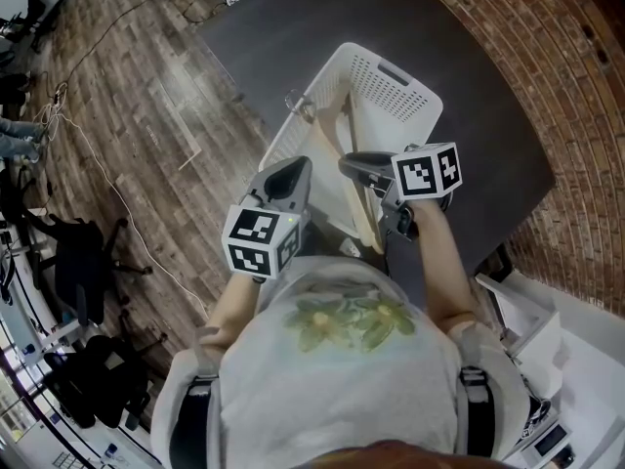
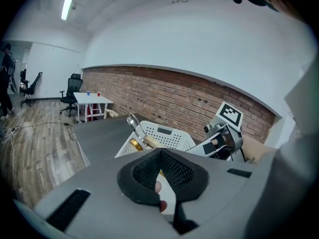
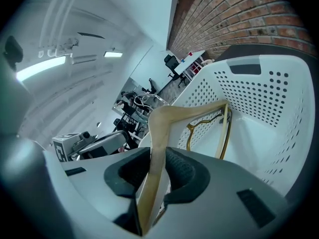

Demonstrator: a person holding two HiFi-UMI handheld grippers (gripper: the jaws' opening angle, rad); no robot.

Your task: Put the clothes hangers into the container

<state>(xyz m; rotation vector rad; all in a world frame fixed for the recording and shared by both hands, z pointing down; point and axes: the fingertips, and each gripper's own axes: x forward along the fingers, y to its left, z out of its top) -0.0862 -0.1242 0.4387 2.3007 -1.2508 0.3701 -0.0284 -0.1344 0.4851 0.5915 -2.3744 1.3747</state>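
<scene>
The bench is a dark grey, matt top. It stands on a floor of wood-look planks, beside a curved-looking red brick wall. A pale cable trails over the floor past a black office chair. Further off, in the left gripper view, a small white table stands under a white ceiling with a strip light.

On the bench sits a white perforated basket. A wooden hanger leans into it, its far end against the holed wall. The right claw pinches the hanger's near arm between its black pads. The left claw sits at the basket's near left corner, pads pressed together at the tips. Something white shows in the gap behind them; what it is I cannot tell.

Each gripper's cube bears black-and-white square markers. The person's grey shirt carries a yellow-green leafy print.
</scene>
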